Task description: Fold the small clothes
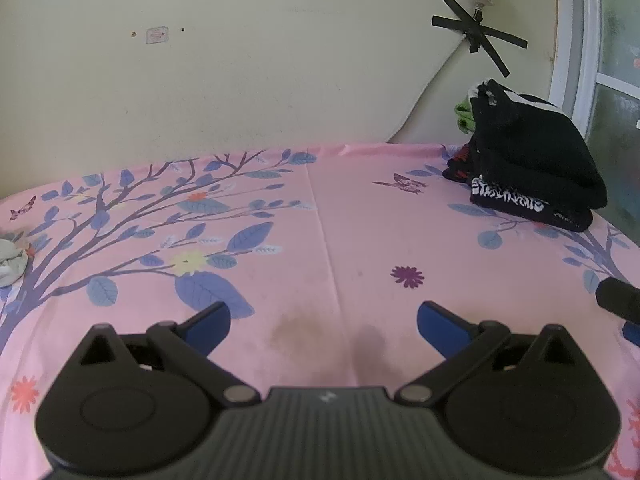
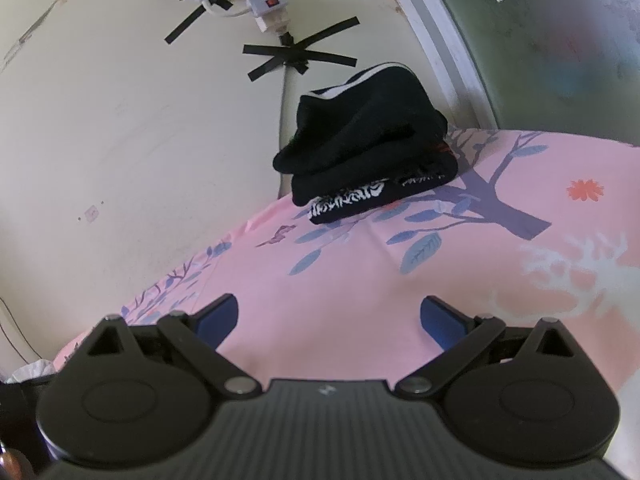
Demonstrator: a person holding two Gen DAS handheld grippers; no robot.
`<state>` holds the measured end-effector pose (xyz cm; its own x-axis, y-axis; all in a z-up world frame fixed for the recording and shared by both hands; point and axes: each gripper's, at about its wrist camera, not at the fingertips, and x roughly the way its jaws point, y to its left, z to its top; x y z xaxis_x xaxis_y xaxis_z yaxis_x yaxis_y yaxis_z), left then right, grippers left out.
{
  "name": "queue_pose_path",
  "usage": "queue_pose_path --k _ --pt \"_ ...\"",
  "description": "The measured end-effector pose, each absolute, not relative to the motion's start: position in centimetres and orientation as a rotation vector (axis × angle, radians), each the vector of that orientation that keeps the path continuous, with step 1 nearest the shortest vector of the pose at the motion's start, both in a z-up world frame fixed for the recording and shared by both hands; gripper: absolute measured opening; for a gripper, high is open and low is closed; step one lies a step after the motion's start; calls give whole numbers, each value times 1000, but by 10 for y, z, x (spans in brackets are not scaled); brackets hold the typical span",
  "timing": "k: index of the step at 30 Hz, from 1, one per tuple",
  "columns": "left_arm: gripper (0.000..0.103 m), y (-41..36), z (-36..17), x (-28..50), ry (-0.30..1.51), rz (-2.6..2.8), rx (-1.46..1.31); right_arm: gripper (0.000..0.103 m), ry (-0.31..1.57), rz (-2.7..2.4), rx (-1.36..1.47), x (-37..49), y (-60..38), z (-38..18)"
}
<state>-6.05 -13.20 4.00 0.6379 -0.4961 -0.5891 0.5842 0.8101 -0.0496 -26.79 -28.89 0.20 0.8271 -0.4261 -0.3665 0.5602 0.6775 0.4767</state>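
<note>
Your left gripper [image 1: 323, 326] holds its jaws wide and empty above the pink bedsheet [image 1: 352, 240]. Your right gripper [image 2: 329, 320] is likewise spread wide, gripping nothing. The stack of folded dark clothes [image 2: 366, 148] rests on the sheet at the far edge, near the wall, beside the window frame [image 2: 436, 40].

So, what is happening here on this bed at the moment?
A person holds two grippers over a pink floral bedsheet. The left gripper and right gripper are both open and hold nothing. A stack of folded black clothes sits near the wall. A small crumpled grey-white cloth lies at the sheet's left edge.
</note>
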Motion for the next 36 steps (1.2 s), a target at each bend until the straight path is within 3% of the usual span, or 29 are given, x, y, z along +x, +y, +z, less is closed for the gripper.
queue_pose_path --k 36 --pt "103 -133 41 -66 576 -579 208 96 224 -557 591 -268 -287 3"
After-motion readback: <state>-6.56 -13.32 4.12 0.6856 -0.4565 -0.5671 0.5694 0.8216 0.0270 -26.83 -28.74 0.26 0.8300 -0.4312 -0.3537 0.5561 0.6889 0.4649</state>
